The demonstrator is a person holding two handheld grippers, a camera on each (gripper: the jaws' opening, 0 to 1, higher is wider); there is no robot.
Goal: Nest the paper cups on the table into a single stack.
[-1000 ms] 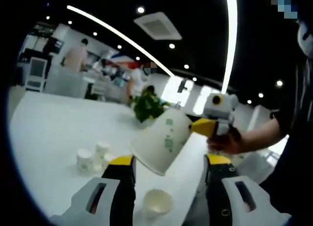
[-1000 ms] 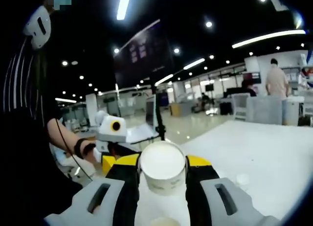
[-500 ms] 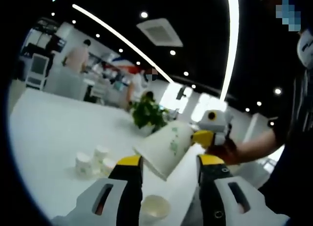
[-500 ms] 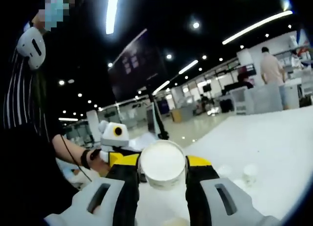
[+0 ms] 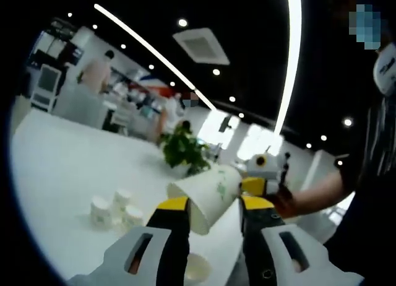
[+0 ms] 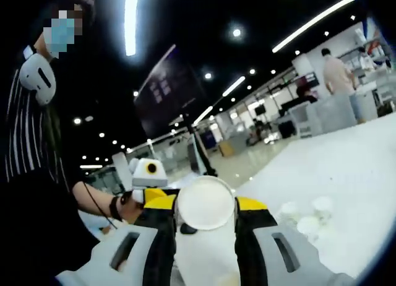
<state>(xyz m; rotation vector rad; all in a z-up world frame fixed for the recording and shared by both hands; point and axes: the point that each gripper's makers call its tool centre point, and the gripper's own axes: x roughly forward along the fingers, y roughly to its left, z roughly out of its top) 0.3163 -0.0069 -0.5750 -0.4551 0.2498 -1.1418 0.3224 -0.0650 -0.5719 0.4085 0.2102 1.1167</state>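
Left gripper view: left gripper jaws spread, nothing held; the right gripper's tilted paper cup sits between them; 3 loose cups on the table.

Right gripper view: jaws pinching the cup; thin, crushable, so I'd squeeze the sidewall lightly.

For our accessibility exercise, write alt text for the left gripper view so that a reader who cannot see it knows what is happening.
A white paper cup with green print is held tilted by the right gripper, mouth towards the camera, above the left gripper, whose jaws stand open. Another paper cup stands on the white table below, three more cups cluster to the left, and a potted plant sits behind.
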